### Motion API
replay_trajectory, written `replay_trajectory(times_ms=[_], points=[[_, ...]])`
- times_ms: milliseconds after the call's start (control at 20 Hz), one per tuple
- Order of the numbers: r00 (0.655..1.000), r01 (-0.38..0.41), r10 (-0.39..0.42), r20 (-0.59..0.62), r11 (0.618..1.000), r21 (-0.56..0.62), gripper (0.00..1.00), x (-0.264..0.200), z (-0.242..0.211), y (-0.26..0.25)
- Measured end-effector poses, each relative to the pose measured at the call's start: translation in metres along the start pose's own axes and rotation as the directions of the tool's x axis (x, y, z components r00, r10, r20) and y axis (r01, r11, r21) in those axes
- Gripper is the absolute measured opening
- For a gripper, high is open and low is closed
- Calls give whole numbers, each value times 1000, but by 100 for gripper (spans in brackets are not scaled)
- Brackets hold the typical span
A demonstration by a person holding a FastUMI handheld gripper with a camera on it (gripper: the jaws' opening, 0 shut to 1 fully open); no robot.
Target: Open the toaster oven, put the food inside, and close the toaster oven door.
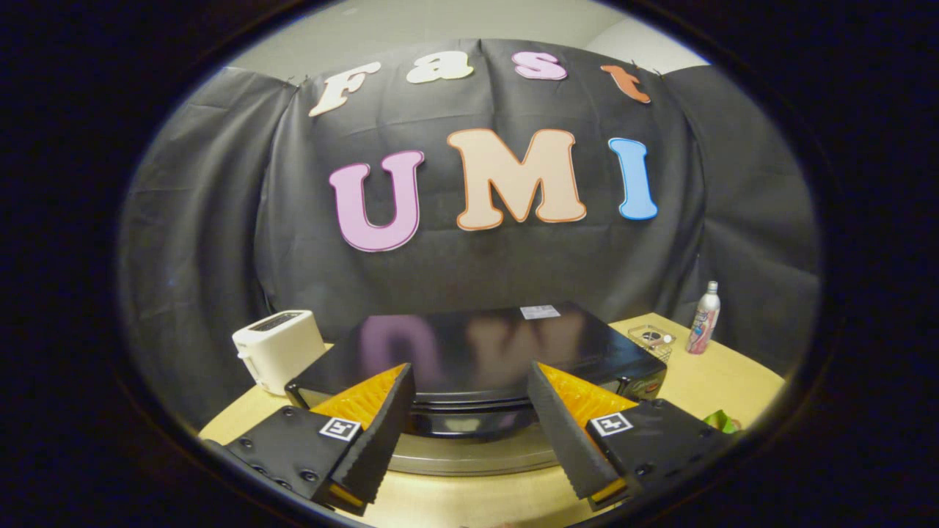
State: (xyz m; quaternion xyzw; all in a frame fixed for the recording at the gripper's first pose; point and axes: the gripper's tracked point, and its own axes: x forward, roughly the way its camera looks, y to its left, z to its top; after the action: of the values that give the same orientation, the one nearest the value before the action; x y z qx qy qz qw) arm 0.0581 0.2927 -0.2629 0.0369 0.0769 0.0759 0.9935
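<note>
Apparently the task was at its start: the toaster oven (477, 352) stood on the worktop (726, 381) with its door seemingly not yet opened. The gripper (469, 411) hovered just before the oven's front, its 2 fingers spread wide and holding nothing. I could not identify the food.
</note>
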Motion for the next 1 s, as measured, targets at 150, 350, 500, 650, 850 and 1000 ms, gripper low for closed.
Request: replay_trajectory(times_ms=[150,350,500,650,850,1000], points=[[1000,0,1,4,1000,-25,98,-1,-5,0],[1000,-7,6,10,1000,19,98,-7,-8,-1],[1000,-23,23,12,1000,2,99,-20,-11,0],[999,-50,50,-4,999,-4,99,-34,-16,-2],[998,-64,64,-24,998,-9,98,-55,-25,-4],[995,-92,92,-46,996,-11,98,-73,-35,-4]])
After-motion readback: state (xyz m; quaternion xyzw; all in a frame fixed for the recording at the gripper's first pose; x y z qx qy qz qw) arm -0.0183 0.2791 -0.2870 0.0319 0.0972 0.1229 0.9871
